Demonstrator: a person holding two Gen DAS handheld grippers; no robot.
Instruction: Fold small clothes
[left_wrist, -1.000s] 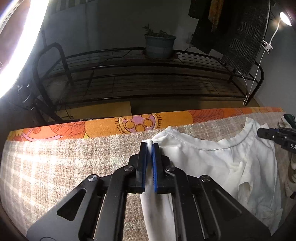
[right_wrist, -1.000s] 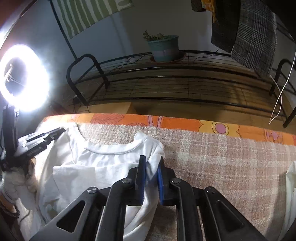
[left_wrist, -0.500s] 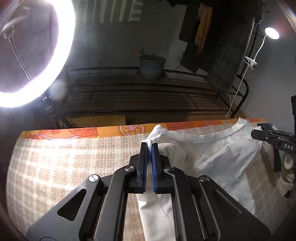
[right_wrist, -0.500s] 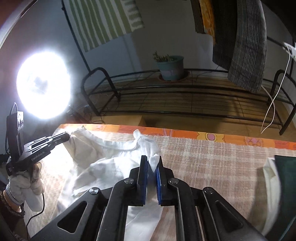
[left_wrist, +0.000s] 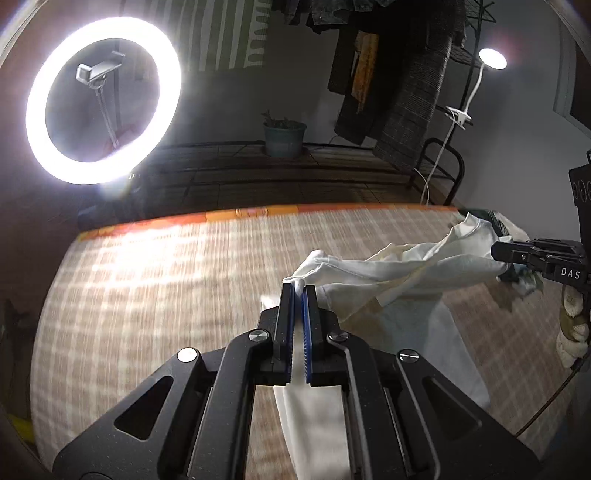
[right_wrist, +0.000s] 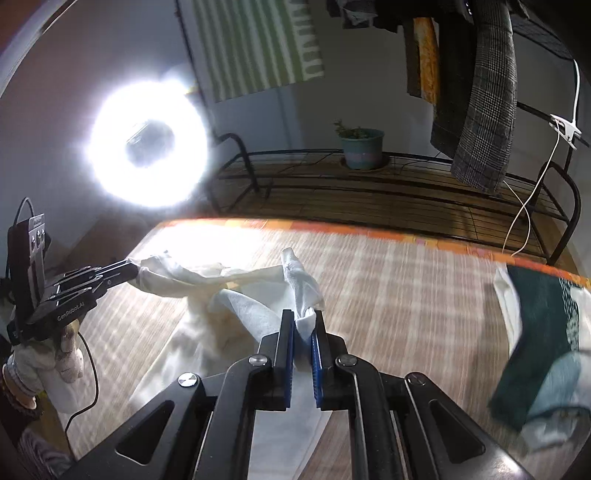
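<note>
A small white T-shirt hangs stretched between my two grippers above the plaid tablecloth. My left gripper is shut on one shoulder of the shirt; it also shows at the left of the right wrist view. My right gripper is shut on the other shoulder of the shirt; it appears at the right of the left wrist view. The shirt's body droops down below both grippers toward the cloth.
A dark green and pale garment lies at the table's right edge. A bright ring light stands beyond the left side. A black metal rack with a potted plant stands behind the table, with hanging clothes above.
Both grippers have risen and lifted the white shirt off the table; it lay flat a second ago and now hangs between them. The view tilted upward, showing more of the room.
</note>
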